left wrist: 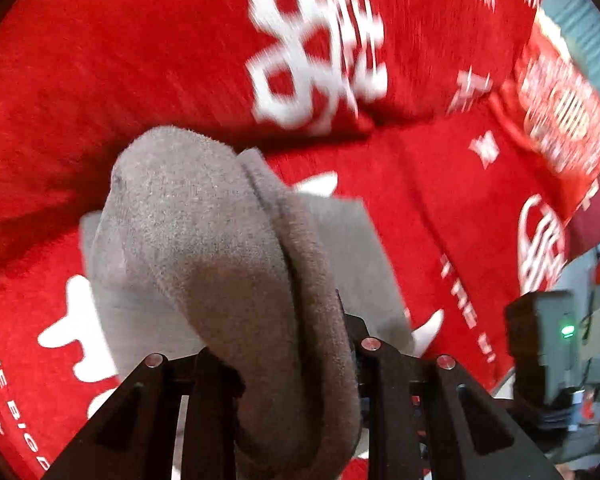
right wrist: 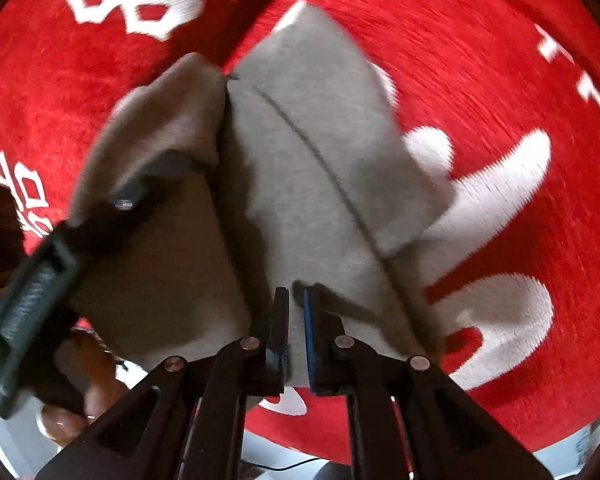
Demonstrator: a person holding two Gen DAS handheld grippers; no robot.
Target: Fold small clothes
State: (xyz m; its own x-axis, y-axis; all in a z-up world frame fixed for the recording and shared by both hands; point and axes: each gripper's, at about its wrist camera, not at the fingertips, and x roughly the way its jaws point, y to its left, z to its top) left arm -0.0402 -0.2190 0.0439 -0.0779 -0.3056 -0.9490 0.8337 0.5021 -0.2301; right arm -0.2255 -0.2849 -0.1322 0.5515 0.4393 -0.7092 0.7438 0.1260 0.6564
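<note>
Two views cover this moment. Left wrist view: the grey garment (left wrist: 204,216) is bunched into a thick roll whose long axis runs from the left gripper (left wrist: 284,364) up and left over the red cloth (left wrist: 100,80). The roll fills the gap between the jaws, which clamp it; a flatter layer of the same garment lies beneath it. Red cloth with white lettering extends on all sides; its edge shows at the far right, beside a dark device with a green light (left wrist: 567,330).

Right wrist view: the garment (right wrist: 300,152) lies spread, its seam running diagonally from upper left to lower right. The right gripper (right wrist: 298,304) has its jaws pressed nearly together, pinching the near hem. At left, the left gripper (right wrist: 140,196) holds a raised fold, with fingers (right wrist: 60,420) below it. Open red cloth (right wrist: 480,60) lies to the right.
</note>
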